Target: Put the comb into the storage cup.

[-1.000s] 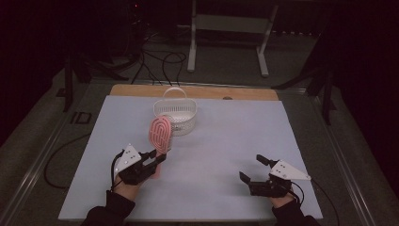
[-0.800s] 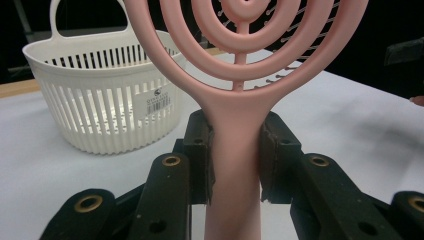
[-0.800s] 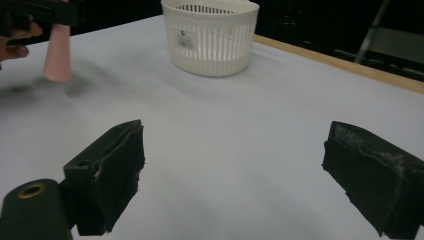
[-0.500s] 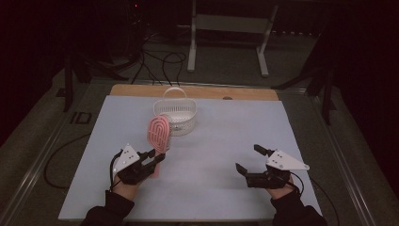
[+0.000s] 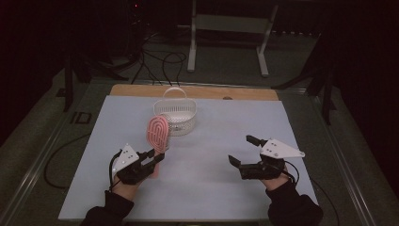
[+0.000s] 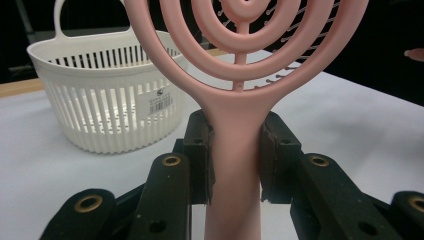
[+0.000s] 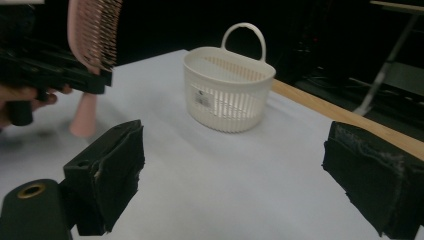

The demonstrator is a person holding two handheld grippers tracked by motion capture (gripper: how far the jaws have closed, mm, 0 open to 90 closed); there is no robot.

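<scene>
Right gripper (image 5: 244, 151) risen, jaws spread; left gripper (image 5: 157, 160) pinching pink brush (image 5: 158, 133); basket (image 5: 176, 115) label unreadable.

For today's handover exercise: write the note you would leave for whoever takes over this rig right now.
Left gripper: jaws shut on the pink hairbrush handle, brush upright, head up, above the table.
Right gripper: jaws open, nothing between them, held above the white table cover.
White basket: stands on the table just beyond the brush, nothing visible inside.
Done: brush picked up.
Left, probably: carry the brush to the basket and put it in.
</scene>
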